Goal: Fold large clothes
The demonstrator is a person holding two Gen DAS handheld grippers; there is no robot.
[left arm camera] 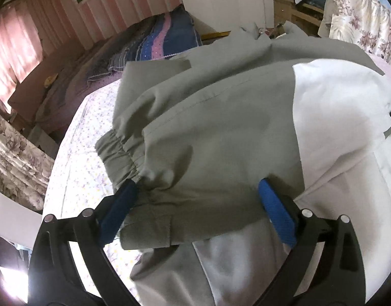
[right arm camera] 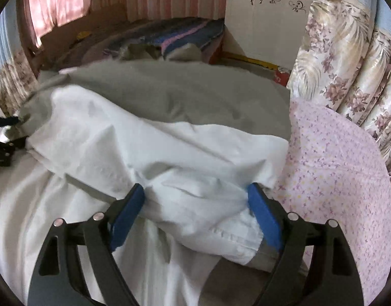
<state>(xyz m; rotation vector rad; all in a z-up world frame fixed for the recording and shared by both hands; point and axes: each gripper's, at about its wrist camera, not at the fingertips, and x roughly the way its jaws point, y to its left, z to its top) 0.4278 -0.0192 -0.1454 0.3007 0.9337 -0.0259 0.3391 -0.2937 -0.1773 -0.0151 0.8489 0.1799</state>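
A large grey and white jacket (left arm camera: 208,117) lies on the bed with its grey part folded over. Its elastic grey cuff (left arm camera: 116,150) bunches at the left. My left gripper (left arm camera: 198,186) is open, its blue fingers (left arm camera: 119,204) set wide on either side of the grey fabric edge. In the right wrist view the white part of the jacket (right arm camera: 144,148) is heaped in front, with grey (right arm camera: 182,97) behind. My right gripper (right arm camera: 195,191) is open, its blue fingers (right arm camera: 264,214) either side of a white fold.
The bed sheet is pale with small purple flowers (left arm camera: 78,173) (right arm camera: 335,173). A striped blue and pink blanket (left arm camera: 154,40) lies on the far side. Floral curtains (right arm camera: 348,63) hang at the right. A wooden shelf with clutter (left arm camera: 297,7) stands behind.
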